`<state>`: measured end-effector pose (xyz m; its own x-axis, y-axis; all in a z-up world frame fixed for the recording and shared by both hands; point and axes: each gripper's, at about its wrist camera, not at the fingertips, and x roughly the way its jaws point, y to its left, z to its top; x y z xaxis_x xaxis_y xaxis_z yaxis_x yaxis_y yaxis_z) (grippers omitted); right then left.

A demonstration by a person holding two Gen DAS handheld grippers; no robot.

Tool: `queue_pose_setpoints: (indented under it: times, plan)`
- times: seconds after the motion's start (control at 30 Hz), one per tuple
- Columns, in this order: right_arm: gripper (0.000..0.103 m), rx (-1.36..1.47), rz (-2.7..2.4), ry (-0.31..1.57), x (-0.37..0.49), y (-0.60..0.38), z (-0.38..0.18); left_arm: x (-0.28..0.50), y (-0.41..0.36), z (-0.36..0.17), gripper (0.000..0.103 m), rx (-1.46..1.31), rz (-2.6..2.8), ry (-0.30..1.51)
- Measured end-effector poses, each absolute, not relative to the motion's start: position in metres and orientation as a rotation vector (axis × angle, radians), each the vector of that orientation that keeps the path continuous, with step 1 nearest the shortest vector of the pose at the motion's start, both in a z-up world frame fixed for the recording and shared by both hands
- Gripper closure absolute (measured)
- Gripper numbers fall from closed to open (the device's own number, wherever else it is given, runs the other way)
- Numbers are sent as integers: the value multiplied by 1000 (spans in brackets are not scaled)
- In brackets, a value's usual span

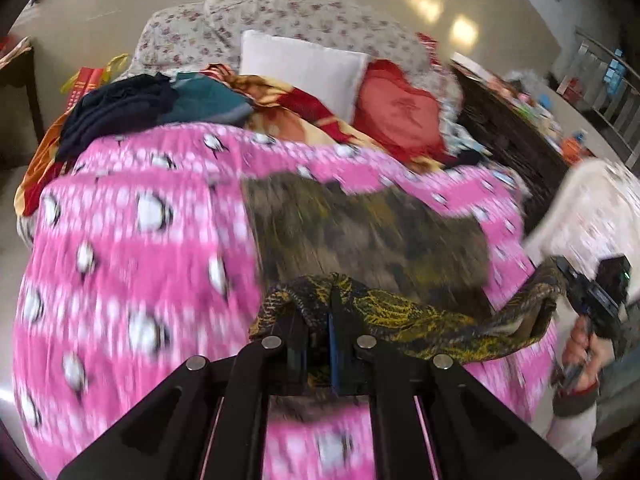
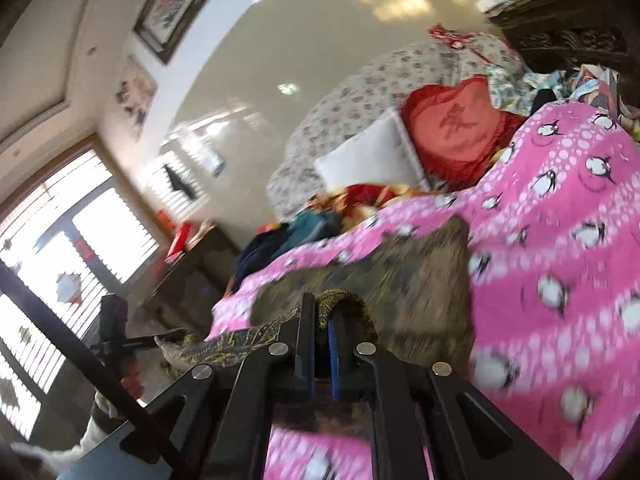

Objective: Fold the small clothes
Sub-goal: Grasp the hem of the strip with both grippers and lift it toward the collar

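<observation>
Above the pink penguin blanket (image 1: 132, 264) on the bed, left gripper (image 1: 320, 320) and right gripper (image 2: 320, 320) fingers each pinch one end of the dark olive-yellow patterned garment (image 1: 368, 236), stretched, far part blurred; pillows beyond.

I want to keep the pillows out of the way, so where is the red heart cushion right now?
The red cushion lies at the far end of the bed, right of the white pillow in the left wrist view, just beyond the pink blanket.

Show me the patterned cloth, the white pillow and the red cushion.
patterned cloth (image 1: 372, 236), left wrist view, middle of the hanging part
white pillow (image 1: 300, 66), left wrist view, centre of its face
red cushion (image 2: 460, 128), right wrist view, centre of its front
</observation>
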<state>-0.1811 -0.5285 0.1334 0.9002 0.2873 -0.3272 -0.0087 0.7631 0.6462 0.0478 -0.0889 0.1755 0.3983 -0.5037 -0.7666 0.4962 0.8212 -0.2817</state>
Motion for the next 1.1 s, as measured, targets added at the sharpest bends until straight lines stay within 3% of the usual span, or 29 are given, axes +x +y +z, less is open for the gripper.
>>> queue_pose_setpoints:
  times: [0.23, 0.43, 0.47, 0.5, 0.53, 0.57, 0.63, 0.83, 1.0, 1.1]
  plan:
    - [97, 804, -36, 509, -66, -589, 88, 165, -131, 108, 96, -121, -457, 1108]
    - [95, 754, -143, 593, -18, -598, 59, 181, -127, 97, 90, -198, -477, 1148]
    - [85, 756, -152, 615, -19, -600, 57, 178, -122, 103, 86, -181, -484, 1138]
    - [60, 765, -164, 619, -25, -602, 58, 178, -120, 107, 83, -167, -479, 1125]
    - [44, 780, -177, 603, -33, -606, 60, 175, -114, 115, 70, -153, -464, 1096]
    - [38, 809, -193, 558, -48, -609, 66, 170, -108, 122, 47, -152, -443, 1064]
    - [38, 827, -164, 514, -65, -608, 77, 155, -93, 139, 31, -172, -435, 978]
    - [45, 566, 35, 618, -71, -540, 107, 110, -101, 146, 30, -38, -535, 946]
    - [43, 694, 6, 610, -61, -544, 96, 120, -108, 123, 30, -100, -564, 1051]
    - [41, 766, -7, 637, -47, -551, 85, 133, -111, 113, 23, -161, -528, 1059]
